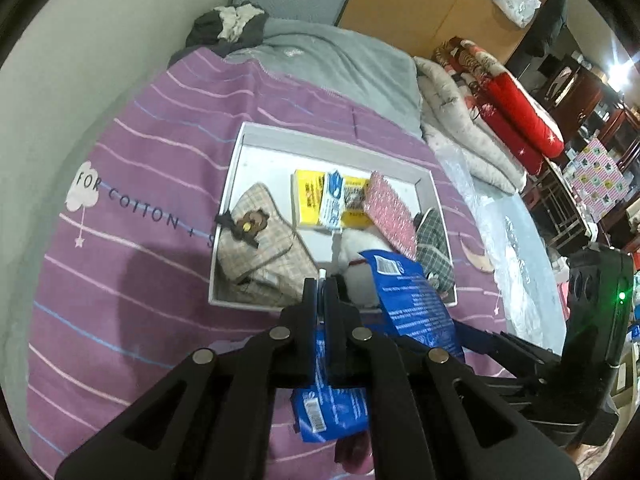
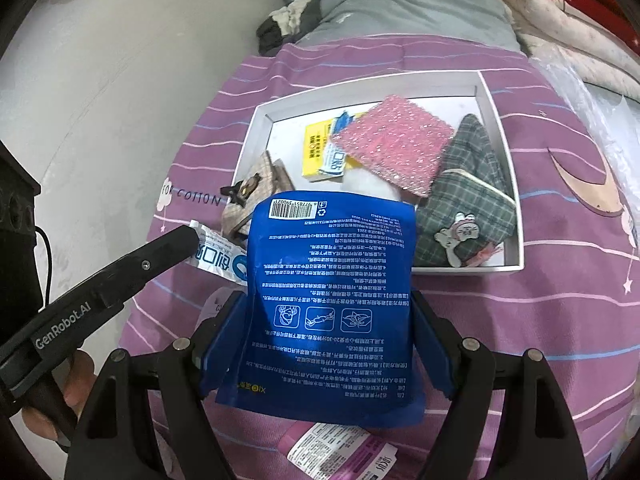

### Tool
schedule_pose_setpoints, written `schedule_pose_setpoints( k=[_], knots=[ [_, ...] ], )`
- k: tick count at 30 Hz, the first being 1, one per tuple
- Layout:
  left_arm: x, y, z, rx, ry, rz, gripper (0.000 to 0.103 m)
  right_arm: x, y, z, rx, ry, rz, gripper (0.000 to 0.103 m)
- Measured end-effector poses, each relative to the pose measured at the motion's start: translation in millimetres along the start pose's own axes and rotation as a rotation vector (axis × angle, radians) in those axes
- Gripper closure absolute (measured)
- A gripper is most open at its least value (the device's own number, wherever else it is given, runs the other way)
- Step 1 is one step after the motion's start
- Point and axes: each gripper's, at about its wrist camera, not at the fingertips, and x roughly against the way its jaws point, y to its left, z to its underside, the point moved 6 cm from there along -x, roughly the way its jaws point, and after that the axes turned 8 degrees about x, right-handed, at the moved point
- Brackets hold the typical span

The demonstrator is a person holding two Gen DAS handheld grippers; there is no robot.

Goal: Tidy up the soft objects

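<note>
**Blue pouch on its way to the tray**

We are holding the blue pouch point(image 2: 332, 300) upright in the right gripper point(image 2: 332, 344), its fingers pressing against the pouch's two side edges, so we are calling that a firm squeeze on it. It is hanging over the purple bedspread point(image 2: 560, 320), just near of the white tray point(image 2: 514, 184), not yet inside.

Over on the left side, the left gripper point(image 1: 322, 280) is pinching a thin white-and-blue sachet point(image 2: 218, 254), fingers closed tight on its end. That one too is sitting short of the tray, by its near-left corner.

Looking into the tray, we are seeing a good haul already: the beige plaid pouch point(image 1: 260, 248) with the bear charm at the left, the yellow packet point(image 2: 316, 148) with a second white-and-blue sachet lying across it in the middle, the pink sparkly pad point(image 2: 394, 148) leaning over them, and the green plaid pouch point(image 2: 464, 196) at the right. A white plush thing point(image 1: 356, 256) is also peeking up in the left wrist view, partly hidden.

What is left, by our reckoning: the two items in our fingers, plus a pink-labelled packet point(image 2: 344, 448) lying on the bedspread at the near edge. We are judging the job well past halfway, with these last pieces to go.
</note>
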Motion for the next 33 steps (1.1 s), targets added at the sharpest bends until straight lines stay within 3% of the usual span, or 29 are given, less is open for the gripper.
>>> schedule_pose_setpoints(
  k=[3,7,12,15,21,26,31,33],
  knots=[
    [4.0,-3.8,-6.5,-0.008,-0.073,-0.015,0.099,8.6,-4.6,-2.9,-0.026,-0.017,0.034,0.024],
    [7.4,-12.1,-13.1,-0.018,-0.132,0.062,0.099,22.3,-4.9,-12.6,-0.048,-0.055,0.038,0.024],
    [0.3,-3.9,-22.3,0.013,-0.175,0.004,0.099,26.1,-9.1,-26.9,-0.096,-0.045,0.038,0.024],
    [-5.4,1.8,-27.4,0.040,-0.193,0.012,0.099,25.0,-9.9,-41.1,-0.086,-0.039,0.070,0.024],
    [-28.2,20.0,-37.5,0.196,-0.175,0.140,0.099,20.9,-18.0,-63.5,-0.113,-0.026,0.109,0.025],
    [-43.9,37.5,-38.1,0.277,-0.171,0.108,0.099,19.8,-18.5,-67.9,-0.140,-0.047,0.087,0.025],
    [-55.7,35.6,-37.5,0.333,-0.149,0.193,0.099,7.9,-10.3,-70.7,-0.117,-0.050,0.085,0.025],
    [-64.6,32.0,-36.9,0.321,-0.140,0.173,0.099,4.5,-10.2,-72.8,-0.114,-0.051,0.082,0.025]
  ],
)
